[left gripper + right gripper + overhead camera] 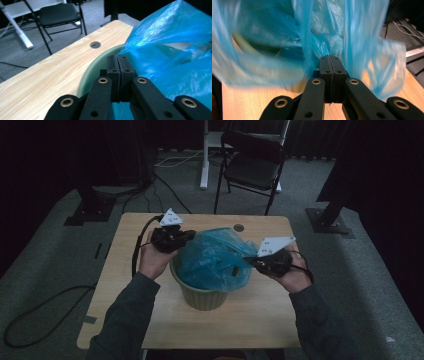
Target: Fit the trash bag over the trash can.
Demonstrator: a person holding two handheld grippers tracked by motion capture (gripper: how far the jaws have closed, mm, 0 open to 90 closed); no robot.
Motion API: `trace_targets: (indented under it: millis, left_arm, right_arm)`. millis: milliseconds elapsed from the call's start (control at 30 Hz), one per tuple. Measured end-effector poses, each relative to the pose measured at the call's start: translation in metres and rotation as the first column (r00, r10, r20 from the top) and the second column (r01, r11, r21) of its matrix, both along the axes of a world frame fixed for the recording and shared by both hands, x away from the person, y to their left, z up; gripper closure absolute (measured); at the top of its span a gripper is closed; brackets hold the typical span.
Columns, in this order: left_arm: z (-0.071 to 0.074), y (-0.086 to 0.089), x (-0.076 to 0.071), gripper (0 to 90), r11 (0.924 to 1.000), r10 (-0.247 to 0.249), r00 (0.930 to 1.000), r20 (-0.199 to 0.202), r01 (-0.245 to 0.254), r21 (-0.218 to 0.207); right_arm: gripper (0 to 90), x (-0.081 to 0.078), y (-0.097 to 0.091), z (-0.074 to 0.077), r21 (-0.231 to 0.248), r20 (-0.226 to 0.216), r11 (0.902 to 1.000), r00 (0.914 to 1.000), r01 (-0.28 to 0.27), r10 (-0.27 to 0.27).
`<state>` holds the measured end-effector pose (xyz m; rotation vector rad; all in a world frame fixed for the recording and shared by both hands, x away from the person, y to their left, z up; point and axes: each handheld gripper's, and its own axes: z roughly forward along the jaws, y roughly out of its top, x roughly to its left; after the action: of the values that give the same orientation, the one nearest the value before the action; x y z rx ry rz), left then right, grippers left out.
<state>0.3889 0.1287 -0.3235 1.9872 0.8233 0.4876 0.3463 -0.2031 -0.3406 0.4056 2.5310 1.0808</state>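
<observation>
Dim room, grey carpet, black folding chair (252,162) beyond a light wooden table (125,270) with a cable hole (239,227) near its far edge. Green ribbed bin (202,295) stood mid-table with a blue plastic bag (215,260) bunched up in and above it.

Left gripper (187,235) sat at the bag's left side, jaws pressed together at the bag's edge just above the bin rim (97,62); whether any film was caught between the pads could not be told. Right gripper (250,261) was clamped shut, pinching a pulled-up fold of bag film (324,51).

Progress, judged: bag was seated in the bin but its mouth was not yet spread or folded over the rim. Remaining: open the bag out and cuff it around the rim.
</observation>
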Motion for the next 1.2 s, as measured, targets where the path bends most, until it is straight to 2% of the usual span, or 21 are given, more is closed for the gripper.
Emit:
trace_targets:
  millis: [67, 167, 367, 700, 1000, 1200]
  left_arm:
    - [0.000, 0.005, 0.001, 89.0, 0.9995, 0.024, 0.9997, 0.000, -0.024, -0.019]
    - [0.000, 0.008, 0.000, 89.0, 0.9992, 0.025, 0.9997, 0.002, -0.025, -0.031]
    - [0.000, 0.000, -0.004, 88.9, 0.9995, -0.010, 0.9996, 0.025, 0.010, -0.030]
    - [0.002, -0.007, -0.009, 88.6, 0.9990, -0.039, 0.9984, 0.040, 0.040, -0.018]
    - [0.001, -0.011, -0.010, 88.4, 0.9986, -0.050, 0.9978, 0.043, 0.051, -0.015]
    - [0.000, -0.011, -0.012, 88.3, 0.9985, -0.052, 0.9975, 0.049, 0.053, -0.018]
  right_arm:
    - [89.9, -0.001, -0.003, 0.000, -0.003, -0.001, 1.0000, 1.0000, 0.005, -0.005]
    - [89.8, -0.002, -0.006, 0.001, -0.003, -0.003, 1.0000, 1.0000, 0.002, -0.002]
    - [79.2, -0.001, -0.003, 0.011, 0.049, 0.026, 0.9988, 0.9996, 0.008, -0.009]
    - [72.3, 0.001, 0.003, 0.023, 0.114, 0.065, 0.9931, 0.9972, 0.028, -0.036]
    - [66.2, 0.014, 0.013, 0.020, 0.105, 0.059, 0.9926, 0.9960, 0.060, -0.066]
    - [63.4, 0.032, 0.025, 0.007, 0.067, 0.015, 0.9924, 0.9945, 0.103, -0.104]
